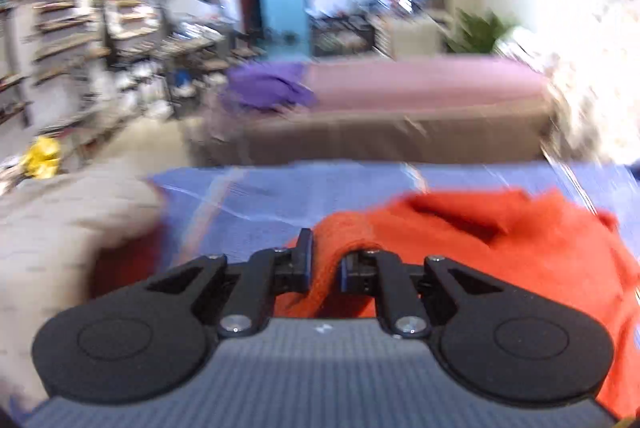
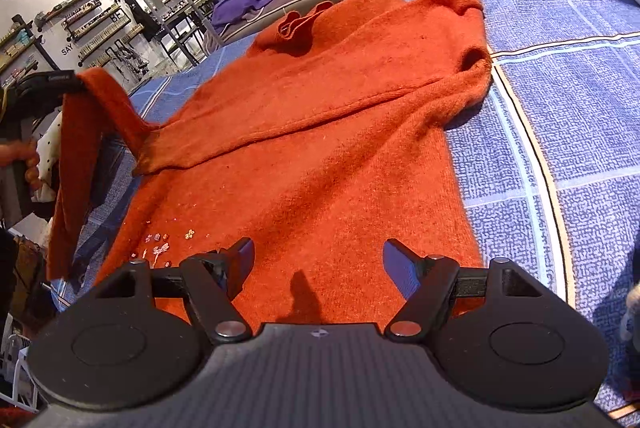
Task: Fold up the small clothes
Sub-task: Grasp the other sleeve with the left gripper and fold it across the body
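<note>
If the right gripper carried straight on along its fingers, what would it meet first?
Most likely the orange sweater spread on the blue bedspread: the right gripper, jaws open and empty, points down at its lower body. Exact depth is unclear.

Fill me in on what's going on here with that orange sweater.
A person is folding an orange sweater spread on a blue checked blanket, using two handheld grippers. The left gripper is shut on one sleeve and holds it raised off the blanket. The right gripper hovers open over the hem, gripping nothing. The other sleeve already lies folded across the body.
</note>
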Available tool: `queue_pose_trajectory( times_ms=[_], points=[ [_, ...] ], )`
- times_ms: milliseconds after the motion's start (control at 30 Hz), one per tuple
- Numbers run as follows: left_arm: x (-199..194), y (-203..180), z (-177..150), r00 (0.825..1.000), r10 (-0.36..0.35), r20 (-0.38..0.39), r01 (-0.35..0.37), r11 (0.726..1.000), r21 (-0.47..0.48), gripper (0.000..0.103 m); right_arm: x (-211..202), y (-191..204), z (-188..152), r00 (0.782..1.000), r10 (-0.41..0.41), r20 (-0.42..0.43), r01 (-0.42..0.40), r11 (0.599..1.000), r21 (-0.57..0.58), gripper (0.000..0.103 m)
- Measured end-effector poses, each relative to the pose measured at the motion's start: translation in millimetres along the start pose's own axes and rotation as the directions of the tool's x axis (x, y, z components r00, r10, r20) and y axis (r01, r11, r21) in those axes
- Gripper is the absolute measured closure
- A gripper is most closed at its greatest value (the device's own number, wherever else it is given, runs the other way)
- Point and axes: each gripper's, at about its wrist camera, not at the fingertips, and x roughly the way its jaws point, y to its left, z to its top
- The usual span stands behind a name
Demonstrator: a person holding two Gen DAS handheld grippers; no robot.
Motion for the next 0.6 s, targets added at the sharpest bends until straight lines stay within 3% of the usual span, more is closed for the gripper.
queue_pose_trajectory(
  times_ms=[100, 133, 167, 233, 300, 333, 367, 467, 600],
  points=[
    [45, -62, -22, 0.986, -0.058, -0.155, 0.07, 0.995, 0.075, 0.066, -7, -8, -3, 1.0, -0.017, 0.013, 0.016, 0.999, 0.037, 0.0],
    [59, -82, -36, 0.979, -0.043, -0.199, 0.063, 0.993, 0.098, 0.056, -9, -10, -4, 1.0, -0.021, 0.017, 0.02, 0.999, 0.046, 0.0],
    [68, -97, -49, 0.973, -0.008, -0.23, 0.037, 0.992, 0.121, 0.055, -13, -13, -5, 0.999, -0.029, 0.024, 0.027, 0.998, 0.058, 0.0],
    [72, -121, -72, 0.971, 0.061, -0.23, -0.018, 0.983, 0.185, 0.055, -20, -17, -7, 0.998, -0.042, 0.035, 0.04, 0.997, 0.069, 0.0],
    [57, -129, -82, 0.981, 0.072, -0.18, -0.034, 0.978, 0.206, 0.037, -27, -23, -8, 0.997, -0.065, 0.039, 0.062, 0.995, 0.074, 0.0],
    [50, -125, -84, 0.981, 0.025, -0.191, 0.009, 0.984, 0.176, 0.014, -28, -26, -9, 0.996, -0.076, 0.039, 0.073, 0.995, 0.073, 0.0],
    [41, -119, -85, 0.981, -0.026, -0.192, 0.052, 0.99, 0.13, 0.007, -28, -28, -10, 0.996, -0.086, 0.035, 0.083, 0.994, 0.07, 0.0],
    [-1, -86, -92, 0.989, -0.07, -0.13, 0.073, 0.997, 0.021, 0.007, -26, -34, -12, 0.995, -0.099, 0.025, 0.097, 0.993, 0.073, 0.0],
    [-48, -14, -99, 0.997, -0.008, -0.077, -0.005, 0.986, -0.168, 0.007, -19, -27, -14, 0.997, -0.077, 0.025, 0.076, 0.995, 0.072, 0.0]
  ],
)
